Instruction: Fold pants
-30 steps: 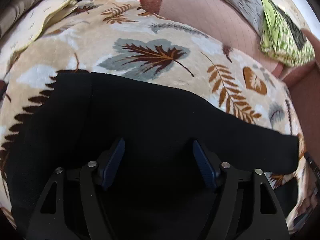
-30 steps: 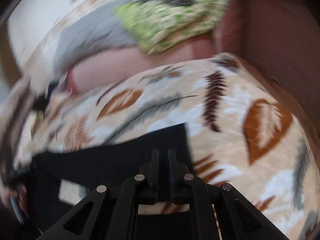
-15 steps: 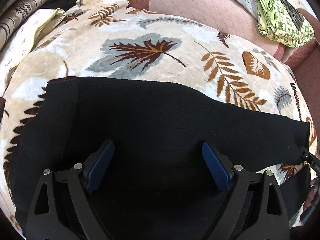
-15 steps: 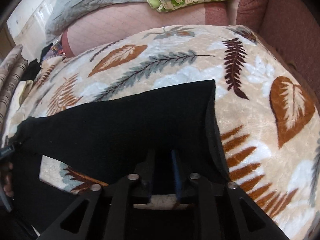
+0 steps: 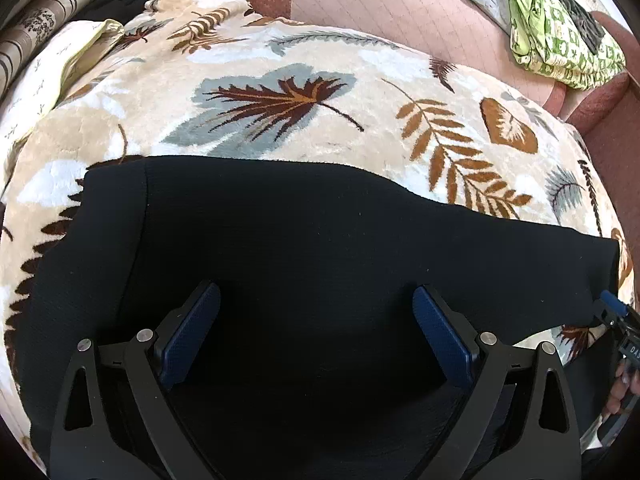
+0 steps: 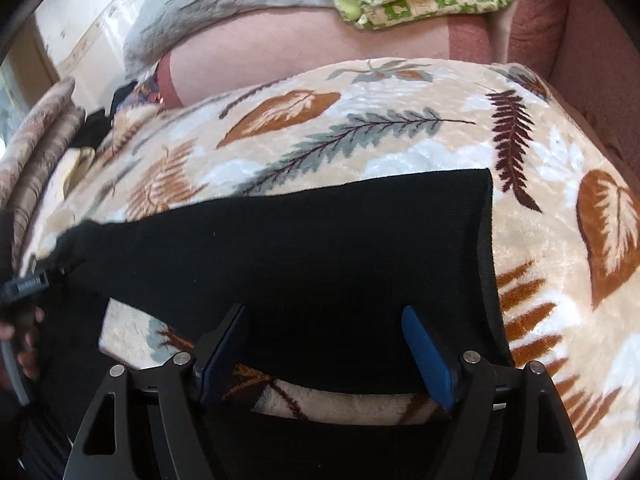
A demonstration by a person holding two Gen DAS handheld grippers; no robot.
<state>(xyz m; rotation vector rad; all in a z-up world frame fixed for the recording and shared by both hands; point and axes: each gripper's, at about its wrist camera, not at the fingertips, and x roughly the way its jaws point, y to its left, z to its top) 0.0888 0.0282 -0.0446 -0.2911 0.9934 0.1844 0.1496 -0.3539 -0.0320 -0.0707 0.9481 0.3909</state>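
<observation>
We are looking down at the black pants [image 5: 312,264], which are lying flat across a plush leaf-patterned blanket [image 5: 280,96] and running as a broad dark band from left to right. In the left wrist view their far edge is lying straight over the blanket, and a faint vertical seam or fold line is showing near the left end. In the right wrist view the pants [image 6: 304,248] are ending in a squared corner with a doubled edge at the right, and a strip of blanket is showing between this band and more black cloth nearer to us.

We are holding the left gripper [image 5: 316,332] just above the cloth, its fingers [image 5: 192,332] spreading wider, with nothing pinched between the blue pads. The right gripper [image 6: 324,356] is also opening; its fingers [image 6: 428,356] are standing apart over the near edge of the black band, and the pads are not pressing on it.

The fabric is so dark that we are making out almost no creases or layers, so we cannot tell how many times it is folded. The near part of the pants is cut off under both grippers. Behind the blanket, a green patterned cloth [image 5: 560,28] is resting on a pink sofa back [image 5: 400,4]; the right wrist view is slightly blurred there.
</observation>
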